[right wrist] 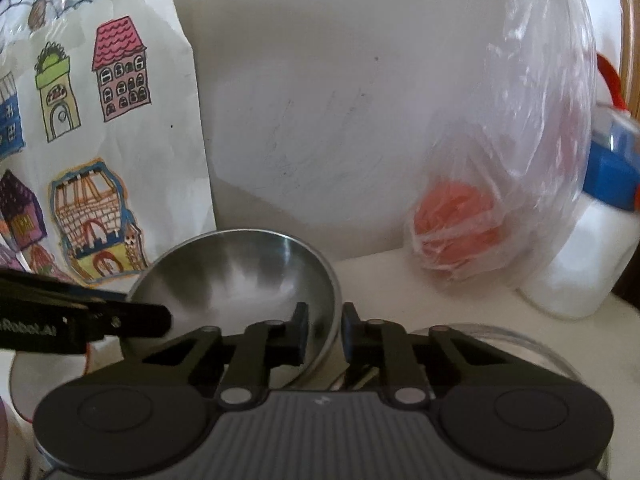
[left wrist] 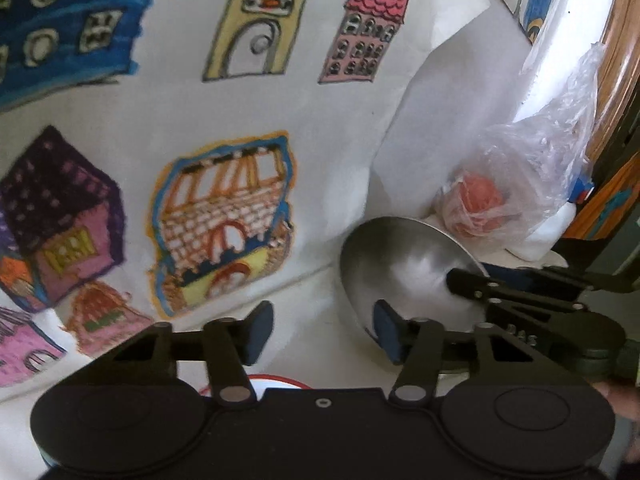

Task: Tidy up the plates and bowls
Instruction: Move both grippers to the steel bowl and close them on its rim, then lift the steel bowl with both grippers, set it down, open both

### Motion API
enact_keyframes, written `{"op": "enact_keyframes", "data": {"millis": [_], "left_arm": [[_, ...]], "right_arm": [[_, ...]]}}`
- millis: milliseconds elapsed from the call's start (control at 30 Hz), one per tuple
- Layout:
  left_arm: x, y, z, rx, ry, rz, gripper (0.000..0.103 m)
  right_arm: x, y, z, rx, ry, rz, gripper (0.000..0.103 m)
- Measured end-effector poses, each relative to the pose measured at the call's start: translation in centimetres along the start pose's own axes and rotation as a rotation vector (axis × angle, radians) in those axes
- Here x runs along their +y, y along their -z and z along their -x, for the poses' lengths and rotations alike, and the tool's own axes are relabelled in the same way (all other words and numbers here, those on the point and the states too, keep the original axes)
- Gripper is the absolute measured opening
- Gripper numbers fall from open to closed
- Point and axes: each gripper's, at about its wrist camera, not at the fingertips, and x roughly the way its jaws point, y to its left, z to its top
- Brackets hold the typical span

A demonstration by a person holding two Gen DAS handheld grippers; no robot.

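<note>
Leaning against the white wall (right wrist: 320, 120), one sheet of paper (left wrist: 200, 120) covered in drawn houses stands upright, probably propped there for display. One clear plastic bag (right wrist: 520, 160) slumps beside it with something orange inside, near one white bottle (right wrist: 580, 272). One steel bowl (right wrist: 240, 276) sits tilted on the white counter (right wrist: 380, 280), just in front of the drawing, its near rim pinched between the pads of the right gripper (right wrist: 325, 332), one inside and one outside, likely so it can be lifted for stacking. The left gripper (left wrist: 320, 332) hangs half spread just left of the bowl, gripping nothing, perhaps ready to steady it. One red-rimmed white dish (left wrist: 280, 382) peeks out beneath that gripper.
</note>
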Motion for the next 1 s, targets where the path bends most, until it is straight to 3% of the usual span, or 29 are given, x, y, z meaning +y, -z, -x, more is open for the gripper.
{"op": "enact_keyframes", "data": {"millis": [133, 400, 733, 1000], "left_arm": [[-0.9, -0.2, -0.5, 0.037, 0.037, 0.022, 0.03], [-1.2, -0.2, 0.5, 0.031, 0.039, 0.076, 0.028], [-2.6, -0.2, 10.3, -0.065, 0.093, 0.079, 0.027], [-2.3, 4.6, 19.5, -0.036, 0.137, 0.106, 0.027]], "right_arm": [[-0.2, -0.1, 0.0, -0.002, 0.006, -0.047, 0.013], [0.6, -1.2, 4.6, -0.047, -0.005, -0.085, 0.01], [4.1, -1.2, 15.9, -0.069, -0.064, -0.116, 0.01], [8.0, 3.1, 23.2, 0.002, -0.136, -0.15, 0.011]]}}
